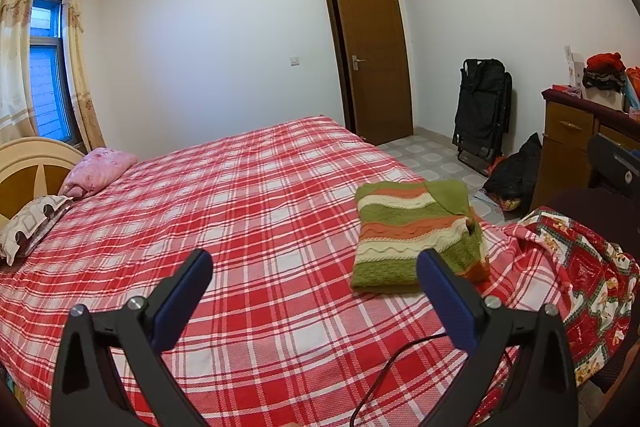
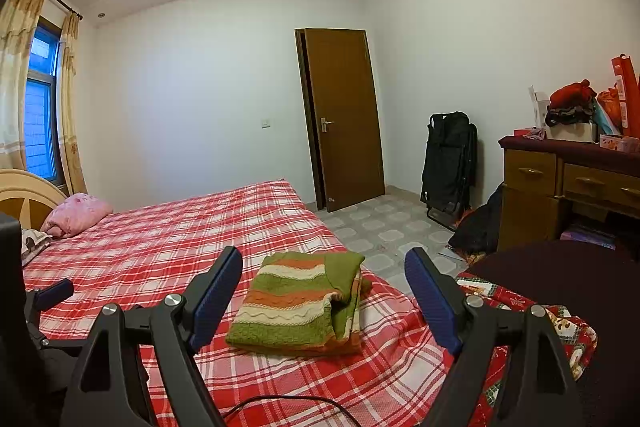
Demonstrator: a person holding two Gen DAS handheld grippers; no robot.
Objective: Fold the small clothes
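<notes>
Both grippers are spread wide and holding nothing. The left gripper [image 1: 314, 281] hangs over the red plaid bedsheet [image 1: 248, 195], blue pads far apart, with its right finger [image 1: 448, 291] overlapping the sweater's near right corner in that view — can't tell if it actually touches. The right gripper [image 2: 324, 291] is just as wide, and the sweater [image 2: 300, 303] shows right between its fingers, a bit farther away and clear of both pads. That sweater — green, orange and cream stripes — lies folded flat near the bed's right edge. A red printed blanket [image 1: 580, 279] is bunched to its right, and a pink pillow [image 1: 98, 173] sits far left by the headboard.
</notes>
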